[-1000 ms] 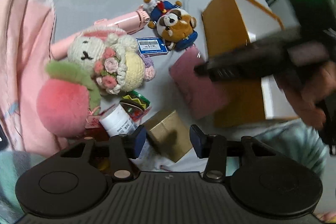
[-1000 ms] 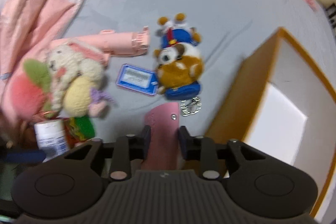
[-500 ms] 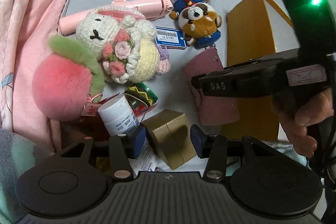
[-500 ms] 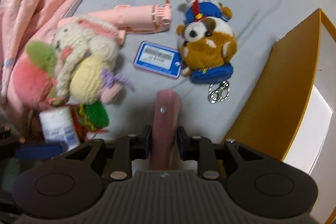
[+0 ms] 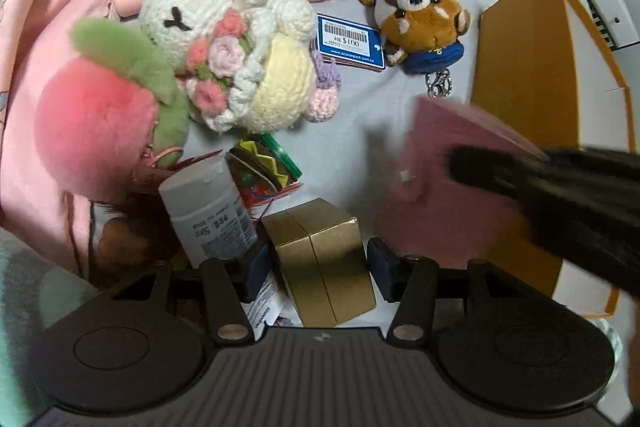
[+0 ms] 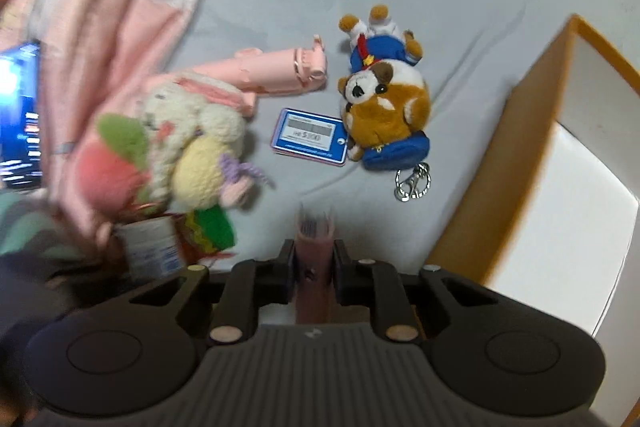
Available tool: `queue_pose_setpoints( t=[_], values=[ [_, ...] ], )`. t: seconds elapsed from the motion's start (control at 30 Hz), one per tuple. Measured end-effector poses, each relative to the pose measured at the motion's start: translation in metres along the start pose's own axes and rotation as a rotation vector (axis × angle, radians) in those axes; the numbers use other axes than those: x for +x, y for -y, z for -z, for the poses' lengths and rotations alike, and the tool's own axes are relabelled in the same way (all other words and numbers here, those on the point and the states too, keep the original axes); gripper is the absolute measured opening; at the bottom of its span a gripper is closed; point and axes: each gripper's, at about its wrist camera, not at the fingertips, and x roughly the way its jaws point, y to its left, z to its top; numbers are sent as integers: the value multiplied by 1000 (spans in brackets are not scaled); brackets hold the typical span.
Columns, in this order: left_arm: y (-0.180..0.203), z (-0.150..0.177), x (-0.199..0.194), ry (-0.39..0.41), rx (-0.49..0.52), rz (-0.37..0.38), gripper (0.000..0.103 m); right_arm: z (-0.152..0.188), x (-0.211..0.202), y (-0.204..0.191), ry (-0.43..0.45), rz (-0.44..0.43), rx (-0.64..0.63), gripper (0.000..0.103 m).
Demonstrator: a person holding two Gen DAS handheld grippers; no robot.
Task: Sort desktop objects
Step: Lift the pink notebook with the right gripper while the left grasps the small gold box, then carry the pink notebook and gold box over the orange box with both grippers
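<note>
Wallet point(image 5: 460, 163) blurred behind right tongs point(image 6: 314, 263)

left tool point(image 5: 316, 269): black body; blue pads; brass screws | right tool point(image 6: 314, 269): black, ribbed, round caps

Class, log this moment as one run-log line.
left gripper: open around gold cardboard box | right gripper: shut on pink leather wallet

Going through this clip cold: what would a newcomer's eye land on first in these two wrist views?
Probably the heap of plush toys at left: a crocheted white bunny leaning on a fuzzy pink peach. Next, the gold box between the open fingers of the left gripper, and the pink wallet clamped in the right gripper beside the orange box.
</note>
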Motion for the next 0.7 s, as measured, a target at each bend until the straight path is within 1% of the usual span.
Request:
queue_pose_setpoints(
  t=[0.13, 0.17, 0.23, 0.27, 0.33, 0.4, 0.43, 0.5, 0.6, 0.67, 0.7],
  values=[
    [5, 1, 4, 6, 17, -28, 61, 24, -54, 14, 122, -28, 36, 18],
    [4, 0, 4, 7, 14, -29, 61, 28, -69, 20, 155, -44, 53, 18],
    [4, -1, 3, 1, 8, -28, 60, 38, -106, 35, 227, -103, 109, 18],
    [3, 0, 1, 19, -12, -27, 60, 43, -126, 44, 266, -122, 133, 18],
    [2, 3, -5, 49, -5, -24, 60, 56, -163, 59, 372, -99, 171, 18],
    [0, 10, -16, 87, -3, 7, 59, 73, -188, 72, 459, -32, 208, 18],
    [-1, 14, -22, 103, -6, 29, 59, 82, -192, 79, 488, 7, 230, 18],
    [1, 21, -36, 139, 6, 66, 59, 97, -186, 92, 504, 78, 286, 18],
    [15, 31, -58, 196, 58, 97, 59, 116, -153, 107, 488, 163, 356, 18],
    [28, 36, -73, 232, 95, 119, 59, 124, -128, 113, 461, 187, 394, 18],
    [33, 38, -79, 245, 113, 130, 59, 127, -115, 115, 448, 179, 411, 18]
  ],
)
